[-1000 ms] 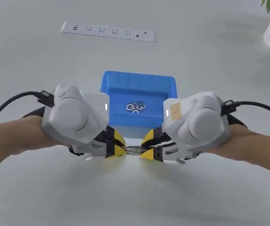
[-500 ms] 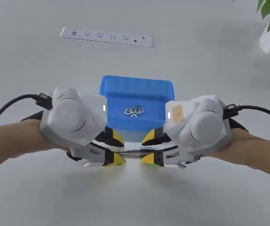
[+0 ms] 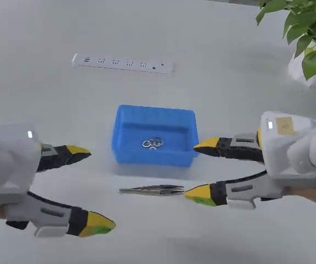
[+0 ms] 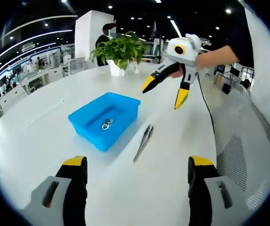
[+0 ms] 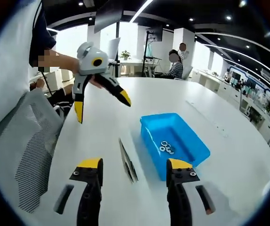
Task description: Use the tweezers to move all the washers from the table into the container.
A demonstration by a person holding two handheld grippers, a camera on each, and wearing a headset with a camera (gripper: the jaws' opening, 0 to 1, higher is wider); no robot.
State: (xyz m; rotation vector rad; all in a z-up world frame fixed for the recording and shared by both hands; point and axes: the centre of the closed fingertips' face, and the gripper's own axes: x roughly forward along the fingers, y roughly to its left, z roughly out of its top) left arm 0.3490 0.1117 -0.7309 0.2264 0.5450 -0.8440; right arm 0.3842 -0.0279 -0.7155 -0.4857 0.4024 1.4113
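Nearest to us, the left gripper [image 3: 92,188] hangs low over the white table [image 3: 229,236]. Its yellow-tipped jaws are spread wide, one above the other in the head view, and they grip nothing. Across from it, at about the same depth, the right gripper [image 3: 192,169] faces inward with its jaws just as wide apart, and they too grip nothing. The two grippers point at each other with a clear gap between them.

In that gap, just beyond the jaw tips, we see the tweezers [image 3: 152,190] lying flat on the table, touched by neither gripper. Their arms lie close together, and the right gripper's lower jaw tip sits just beside one end.

Just behind the tweezers stands the blue container [image 3: 153,111], near them but apart. The washers [image 3: 152,143] lie in a small cluster near the middle of its floor.

Well beyond the container, a white power strip [image 3: 122,63] lies flat on the table. Farthest off, at the right edge, we see the leaves of a green plant [image 3: 304,33].
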